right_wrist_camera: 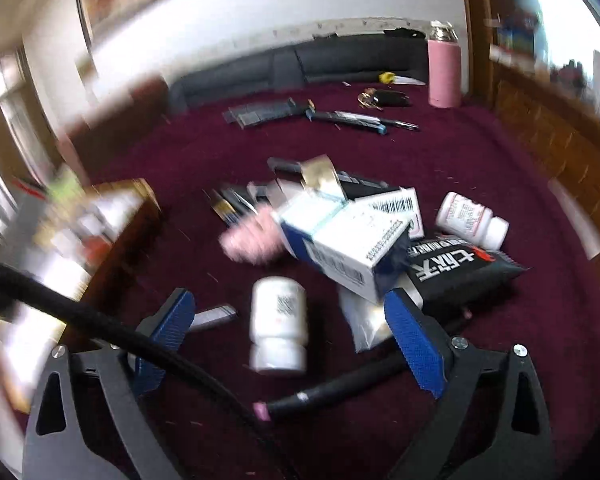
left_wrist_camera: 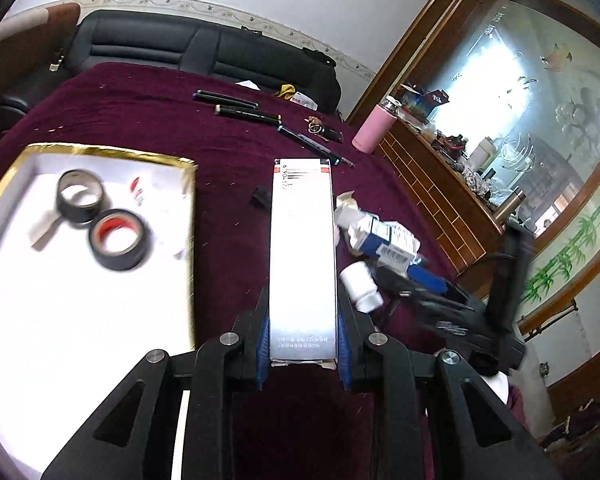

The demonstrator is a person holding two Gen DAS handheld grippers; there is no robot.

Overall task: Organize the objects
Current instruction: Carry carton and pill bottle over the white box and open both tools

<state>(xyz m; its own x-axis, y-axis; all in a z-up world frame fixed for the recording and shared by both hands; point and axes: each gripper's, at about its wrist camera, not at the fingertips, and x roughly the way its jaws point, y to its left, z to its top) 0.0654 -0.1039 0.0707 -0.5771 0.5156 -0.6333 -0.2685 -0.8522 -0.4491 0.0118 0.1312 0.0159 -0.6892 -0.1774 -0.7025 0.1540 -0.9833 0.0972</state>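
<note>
My left gripper [left_wrist_camera: 303, 312] is shut on a long white carton [left_wrist_camera: 302, 248] with a barcode and red stripes at its far end, held above the maroon tablecloth. To its left lies a white tray with a gold rim [left_wrist_camera: 100, 151] holding two black tape rolls [left_wrist_camera: 80, 196] [left_wrist_camera: 118, 240]. My right gripper [right_wrist_camera: 288, 300] stands open over a white pill bottle [right_wrist_camera: 278, 328] that lies on its side between the blue pads, which are apart from it. Beyond it is a heap with a white-and-blue box [right_wrist_camera: 348, 240], a second bottle [right_wrist_camera: 470, 220] and a black packet [right_wrist_camera: 460, 268].
Pens [right_wrist_camera: 340, 118], keys [right_wrist_camera: 370, 98] and a pink flask [right_wrist_camera: 444, 72] lie at the table's far side, before a dark sofa. A pink fuzzy item [right_wrist_camera: 252, 236] sits left of the heap. A black cable [right_wrist_camera: 100, 320] crosses my right gripper. A wooden cabinet [left_wrist_camera: 440, 184] borders the table.
</note>
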